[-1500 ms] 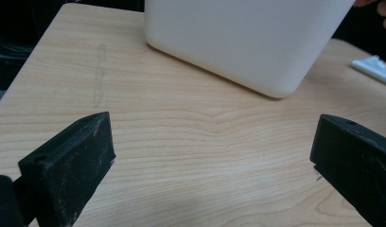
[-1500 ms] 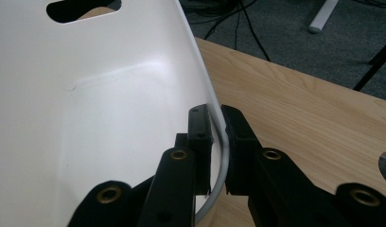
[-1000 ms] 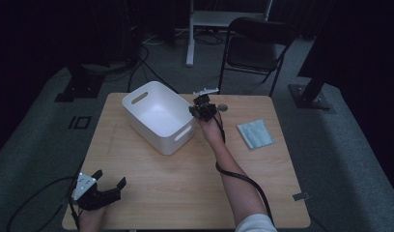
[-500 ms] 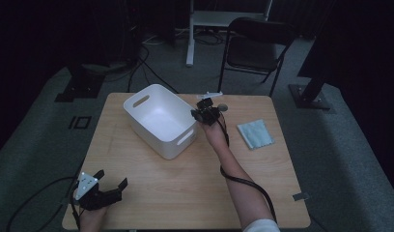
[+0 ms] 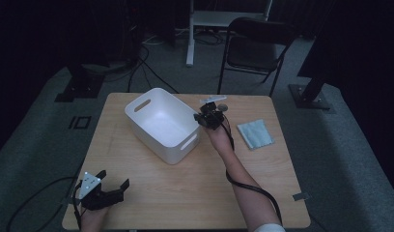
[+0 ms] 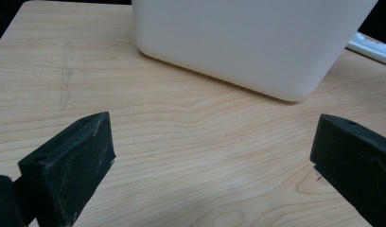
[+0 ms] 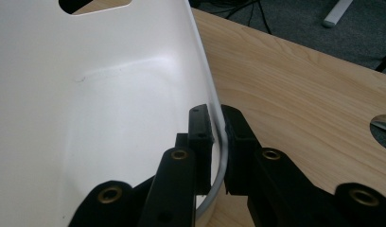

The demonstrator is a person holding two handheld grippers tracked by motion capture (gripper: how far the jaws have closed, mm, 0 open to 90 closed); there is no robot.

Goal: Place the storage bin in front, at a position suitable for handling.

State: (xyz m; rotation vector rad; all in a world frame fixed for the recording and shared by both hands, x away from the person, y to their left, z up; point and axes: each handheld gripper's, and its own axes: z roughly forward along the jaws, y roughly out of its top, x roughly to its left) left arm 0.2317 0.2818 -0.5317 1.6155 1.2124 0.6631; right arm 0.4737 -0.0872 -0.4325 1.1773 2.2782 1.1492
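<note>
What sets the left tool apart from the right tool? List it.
The left tool is wide open and holds nothing; the right tool is shut on the white bin's wall. The left tool rests at the table's near-left corner; the right tool reaches to the bin's far side. Both have black jaws.

No readable text, label, brand, number or sign on anything in view.

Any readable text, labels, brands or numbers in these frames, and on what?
None can be read. The white bin is plain inside and out, the blue-grey cloth and wooden table bear no print, and neither the left gripper nor the right gripper shows any marking.
</note>
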